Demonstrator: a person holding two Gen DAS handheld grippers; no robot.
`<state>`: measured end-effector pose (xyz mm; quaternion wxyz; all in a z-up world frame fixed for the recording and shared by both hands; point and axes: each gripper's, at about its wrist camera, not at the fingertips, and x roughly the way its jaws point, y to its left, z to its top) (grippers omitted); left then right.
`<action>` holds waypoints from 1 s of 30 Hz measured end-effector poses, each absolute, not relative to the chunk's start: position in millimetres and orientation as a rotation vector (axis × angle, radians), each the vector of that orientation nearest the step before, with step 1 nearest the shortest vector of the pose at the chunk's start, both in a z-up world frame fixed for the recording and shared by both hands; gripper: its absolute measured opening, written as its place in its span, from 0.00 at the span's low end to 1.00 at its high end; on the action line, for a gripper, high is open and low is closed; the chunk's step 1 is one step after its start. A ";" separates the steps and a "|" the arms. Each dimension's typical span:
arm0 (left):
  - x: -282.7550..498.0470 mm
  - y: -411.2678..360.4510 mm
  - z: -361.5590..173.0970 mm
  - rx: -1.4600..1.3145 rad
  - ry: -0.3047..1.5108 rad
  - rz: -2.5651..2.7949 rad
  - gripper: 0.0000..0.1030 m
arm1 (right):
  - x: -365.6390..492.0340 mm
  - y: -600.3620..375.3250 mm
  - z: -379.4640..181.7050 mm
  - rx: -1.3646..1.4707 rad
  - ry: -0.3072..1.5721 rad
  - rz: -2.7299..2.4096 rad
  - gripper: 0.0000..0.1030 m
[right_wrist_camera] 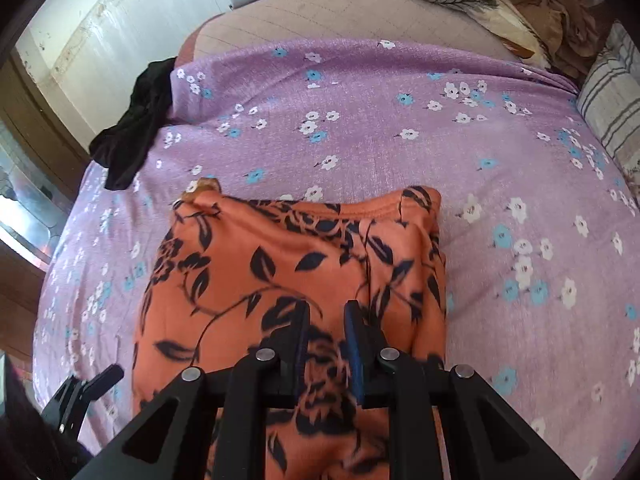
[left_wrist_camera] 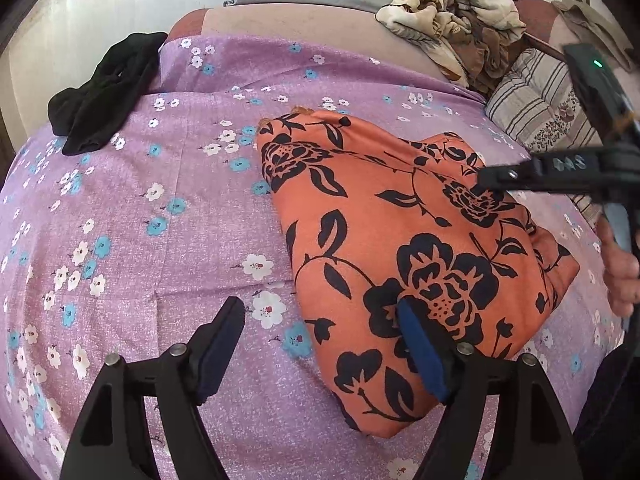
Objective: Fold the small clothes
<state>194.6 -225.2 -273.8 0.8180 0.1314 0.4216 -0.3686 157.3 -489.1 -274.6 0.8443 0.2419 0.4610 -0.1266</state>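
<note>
The orange black-flowered cloth garment [left_wrist_camera: 404, 264] lies partly folded on the bed's purple flowered sheet [left_wrist_camera: 140, 216]. Your right hand-held gripper [right_wrist_camera: 326, 320] is nearly closed, apparently pinching its near fabric so you can lift a fold. Your left hand-held gripper [left_wrist_camera: 320, 344] gapes wide, one finger over the cloth's edge, likely to steady it. A black crumpled garment [left_wrist_camera: 104, 88] waits well apart.

Bright, soft daylight; strong fisheye bending at edges, slight blur nearby.
</note>
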 end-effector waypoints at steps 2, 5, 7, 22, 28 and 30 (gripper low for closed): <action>195.3 -224.1 -273.7 0.269 0.908 -0.776 0.79 | 133.7 -481.1 -275.0 0.532 0.971 -0.250 0.20; 194.1 -222.6 -275.5 0.262 0.907 -0.755 0.86 | 103.0 -476.5 -288.3 0.563 0.978 -0.258 0.20; 192.4 -221.3 -278.6 0.262 0.894 -0.747 0.89 | 87.7 -478.1 -300.4 0.572 0.970 -0.267 0.20; 195.0 -216.2 -289.0 0.172 0.932 -0.697 1.00 | 77.0 -481.1 -314.6 0.586 0.938 -0.254 0.21; 196.2 -219.1 -287.0 0.189 0.942 -0.690 1.00 | 79.4 -487.6 -315.6 0.637 0.938 -0.243 0.21; 194.5 -221.9 -285.6 0.217 0.921 -0.690 1.00 | 80.2 -488.4 -315.7 0.649 0.939 -0.242 0.21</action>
